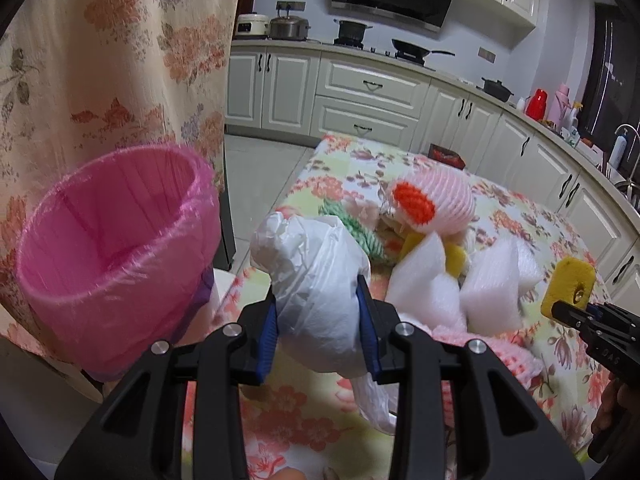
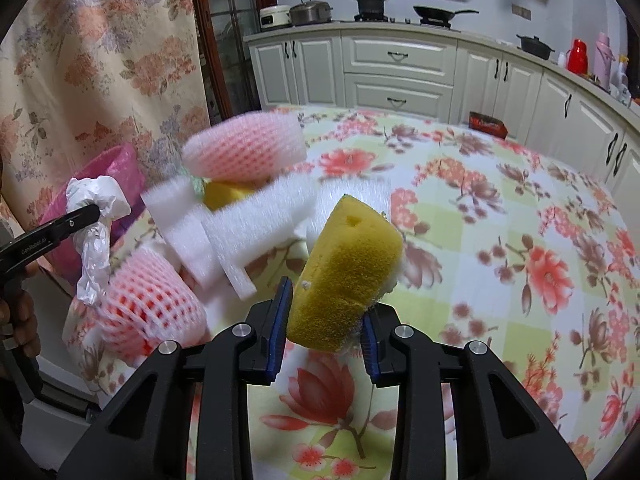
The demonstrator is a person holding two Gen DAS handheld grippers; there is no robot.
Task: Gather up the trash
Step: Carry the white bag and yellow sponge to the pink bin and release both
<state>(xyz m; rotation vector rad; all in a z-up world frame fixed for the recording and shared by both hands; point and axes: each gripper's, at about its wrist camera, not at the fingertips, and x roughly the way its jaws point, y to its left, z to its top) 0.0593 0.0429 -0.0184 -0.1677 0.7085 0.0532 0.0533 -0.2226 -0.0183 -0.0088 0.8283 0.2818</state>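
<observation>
A table under a floral cloth of red blossoms on pale green and white checks (image 2: 500, 208) spreads out ahead of both claws. Off to the left of the left gripper (image 1: 320, 320) stands a round bin lined with a pink plastic bag (image 1: 116, 248); nothing shows inside the liner. Between the two claws, on the cloth, lies a heap of white foam blocks (image 2: 240, 232), with two pink foam fruit nets (image 2: 244, 152) at its edges and a yellow piece half buried in it. The left gripper pinches a crumpled white plastic bag (image 1: 320, 280) between its blue pads, a twisted tail hanging below. The right gripper (image 2: 326, 332) is pressed onto a yellow sponge wedge with a thin white backing (image 2: 348, 276), held clear above the cloth. White lettering on the left gripper's black arm reads "GenRobot.AI" (image 2: 36, 250).
</observation>
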